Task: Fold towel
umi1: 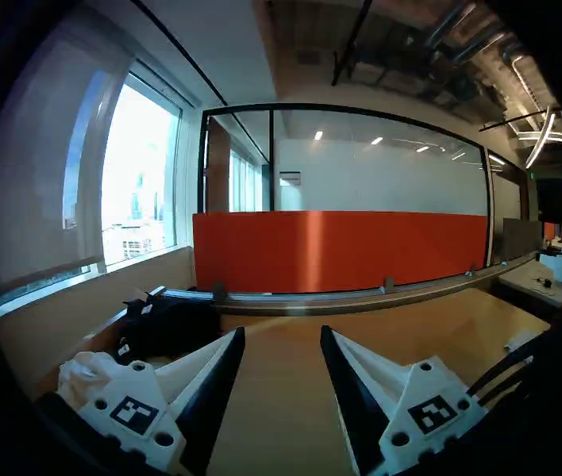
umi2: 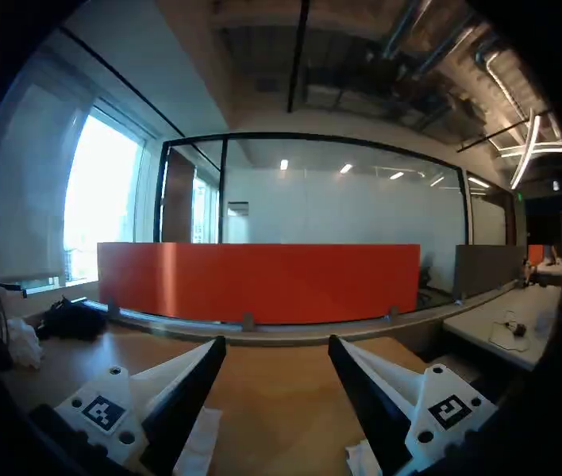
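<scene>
A white towel lies on the wooden table low in the right gripper view; one part peeks out beside the left finger and another beside the right finger. My right gripper hangs open above it, nothing between its fingers. My left gripper is also open over bare wooden table, holding nothing. Most of the towel is hidden under the right gripper's fingers.
A black bag and a crumpled white cloth sit at the table's left, also seen as the bag and the cloth. An orange divider with a rail runs along the far edge. Another desk stands at the right.
</scene>
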